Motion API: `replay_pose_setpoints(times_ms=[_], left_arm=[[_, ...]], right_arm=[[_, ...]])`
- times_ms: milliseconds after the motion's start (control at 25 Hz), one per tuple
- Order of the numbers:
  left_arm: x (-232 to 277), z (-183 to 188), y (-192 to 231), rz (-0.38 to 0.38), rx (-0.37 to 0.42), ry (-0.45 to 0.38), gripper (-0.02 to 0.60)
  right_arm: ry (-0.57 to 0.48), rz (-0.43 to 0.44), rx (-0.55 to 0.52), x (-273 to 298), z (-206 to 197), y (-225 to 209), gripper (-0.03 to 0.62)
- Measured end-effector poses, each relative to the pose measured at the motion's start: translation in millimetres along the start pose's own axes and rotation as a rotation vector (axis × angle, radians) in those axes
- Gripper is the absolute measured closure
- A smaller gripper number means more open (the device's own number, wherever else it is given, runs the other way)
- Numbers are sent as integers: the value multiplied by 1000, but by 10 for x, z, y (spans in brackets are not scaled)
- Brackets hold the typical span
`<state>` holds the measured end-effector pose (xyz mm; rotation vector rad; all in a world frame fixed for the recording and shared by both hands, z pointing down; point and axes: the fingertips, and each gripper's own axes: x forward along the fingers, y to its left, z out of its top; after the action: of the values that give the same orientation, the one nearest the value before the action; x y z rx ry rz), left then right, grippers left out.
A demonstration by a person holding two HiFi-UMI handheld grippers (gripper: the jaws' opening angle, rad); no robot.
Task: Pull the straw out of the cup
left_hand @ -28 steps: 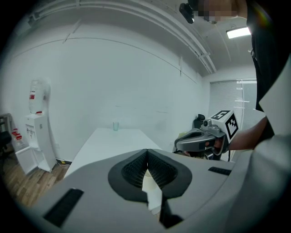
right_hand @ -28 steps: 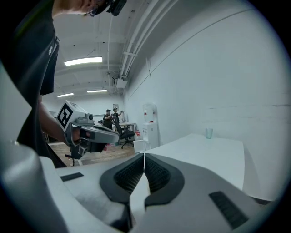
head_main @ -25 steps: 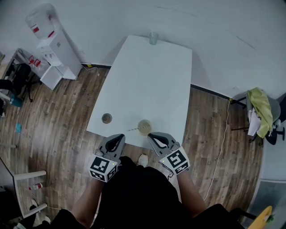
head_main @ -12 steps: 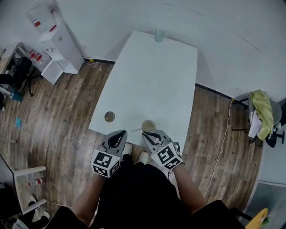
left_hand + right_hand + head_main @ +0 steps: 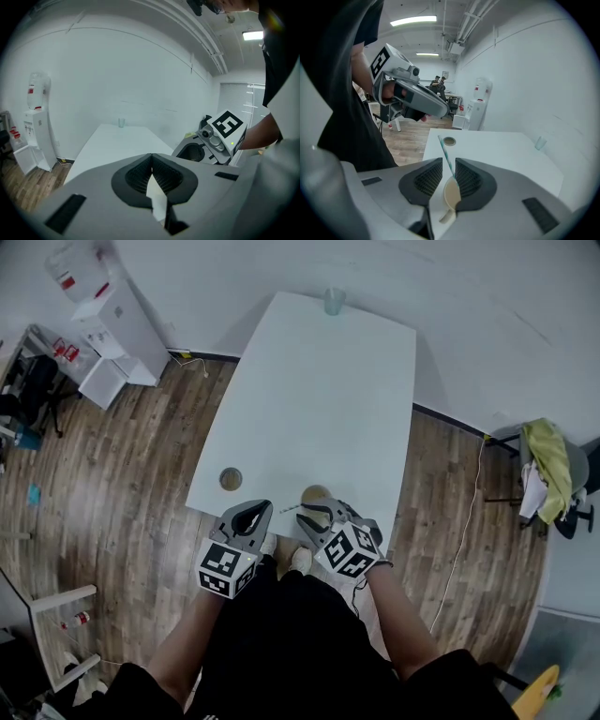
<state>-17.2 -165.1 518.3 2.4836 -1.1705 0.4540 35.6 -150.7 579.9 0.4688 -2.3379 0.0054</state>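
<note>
White tabletop [image 5: 319, 381], cup [image 5: 316, 493] at its near edge; the straw [image 5: 443, 147] leans leftward, rising through the right gripper [image 5: 444, 168]'s narrowly parted jaws. Left gripper [image 5: 151, 164] waits beside, jaws closed, empty.

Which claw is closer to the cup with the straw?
Right. The right claw has its open jaws on either side of the straw, just above the cup. The left claw, closed, is off to the cup's left, apart from it.

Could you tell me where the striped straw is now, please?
In the right gripper view, the teal-and-white striped straw leans out of the beige cup, between the right gripper's open jaws.
</note>
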Motion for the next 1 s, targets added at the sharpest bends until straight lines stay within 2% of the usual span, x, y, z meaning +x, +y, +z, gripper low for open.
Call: replay_pose_setpoints(times_ms=[320, 680, 1000], left_arm=[[-4, -6, 90, -14, -6, 4, 566], [-24, -19, 151, -41, 5, 16, 566], [-5, 31, 171, -70, 24, 8, 566]], right_arm=[[75, 26, -33, 181, -69, 47, 502], [111, 18, -14, 291, -116, 25, 519], [67, -44, 29, 200, -35, -50, 551]])
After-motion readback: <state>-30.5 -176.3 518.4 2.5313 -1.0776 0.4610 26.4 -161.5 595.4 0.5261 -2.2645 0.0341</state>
